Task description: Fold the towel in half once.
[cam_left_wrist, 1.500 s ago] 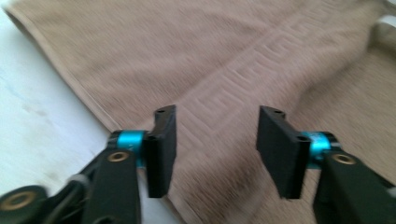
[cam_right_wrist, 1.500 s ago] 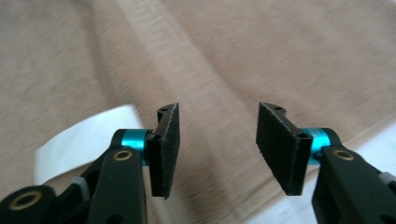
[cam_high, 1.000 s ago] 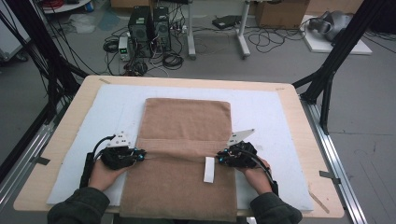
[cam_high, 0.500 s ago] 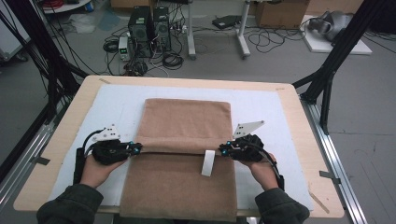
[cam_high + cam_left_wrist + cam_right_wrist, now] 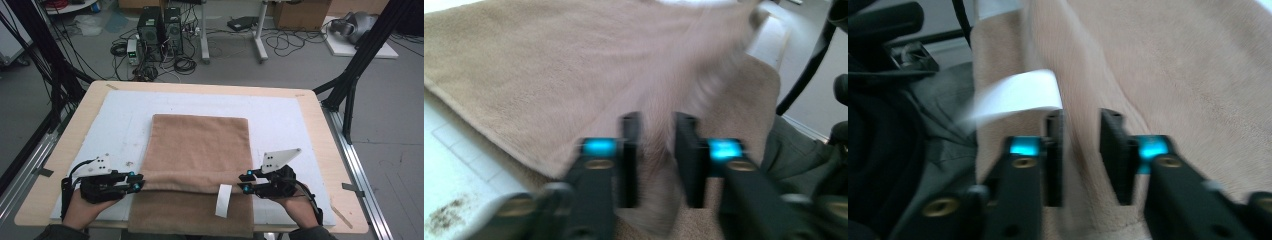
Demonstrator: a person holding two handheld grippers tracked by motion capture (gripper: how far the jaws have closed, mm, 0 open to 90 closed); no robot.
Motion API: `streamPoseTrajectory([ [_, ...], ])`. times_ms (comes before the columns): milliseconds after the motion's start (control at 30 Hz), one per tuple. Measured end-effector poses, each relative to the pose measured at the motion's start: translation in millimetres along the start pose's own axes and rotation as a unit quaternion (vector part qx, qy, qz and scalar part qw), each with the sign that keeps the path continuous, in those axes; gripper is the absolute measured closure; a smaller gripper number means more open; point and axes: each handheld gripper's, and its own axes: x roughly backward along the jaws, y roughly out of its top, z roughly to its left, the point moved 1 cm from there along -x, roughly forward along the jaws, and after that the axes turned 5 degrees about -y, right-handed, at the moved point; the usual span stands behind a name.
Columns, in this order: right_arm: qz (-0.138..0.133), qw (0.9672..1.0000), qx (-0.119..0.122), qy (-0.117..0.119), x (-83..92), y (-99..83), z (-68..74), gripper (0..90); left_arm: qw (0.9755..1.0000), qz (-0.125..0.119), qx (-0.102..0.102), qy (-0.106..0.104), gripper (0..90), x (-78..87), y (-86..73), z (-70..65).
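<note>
— So, the left gripper (image 5: pixel 134 182): what are its jaws doing?

— They have just been opening. In the left gripper view they stand a little apart with a blurred fold of the brown towel (image 5: pixel 574 75) running up between them. The pads do not seem to press on it – there is a gap on each side – so I read it as let go, not held.

— And the right gripper (image 5: pixel 243 182)?

— Much the same. Its jaws have just been opening too, and in the right gripper view the towel's raised edge passes between them without being pinched. A white label (image 5: pixel 1015 95) sticks out from the cloth just beside one jaw.

— Where does the towel lie relative to the two?

— In the high view the grippers face each other across it, one at each side edge, right at the line where the near part has been folded over. The left one's tips meet the towel's left edge; the right one's tips sit at the right edge, just beside the white label, which hangs down over the lower layer.

— And further out?

— The towel lies lengthwise in the middle of a white mat (image 5: pixel 120 120) on a wooden table (image 5: pixel 60 145), its far end towards the table's back edge and its near end over the front edge by the person's forearms.
</note>
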Motion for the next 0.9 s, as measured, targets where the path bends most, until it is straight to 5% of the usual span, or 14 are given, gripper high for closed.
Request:
streamPoseTrajectory([
  [400, 0.072, 0.9958, -0.015, -0.055, -47.0, -39.0, -18.5, 59.1, 0.9961, 0.076, -0.002, 0.044, 55.5, -44.0, -24.4, 22.6],
  [800, 0.078, 0.9945, -0.018, -0.067, -61.5, -45.4, -14.7, 78.8, 0.9937, 0.079, -0.028, 0.075, 81.2, -51.6, -31.2, 17.9],
  [900, 0.082, 0.9943, -0.016, -0.066, -61.5, -43.8, -13.4, 83.3, 0.9944, 0.077, -0.019, 0.070, 85.7, -51.2, -30.7, 18.1],
])
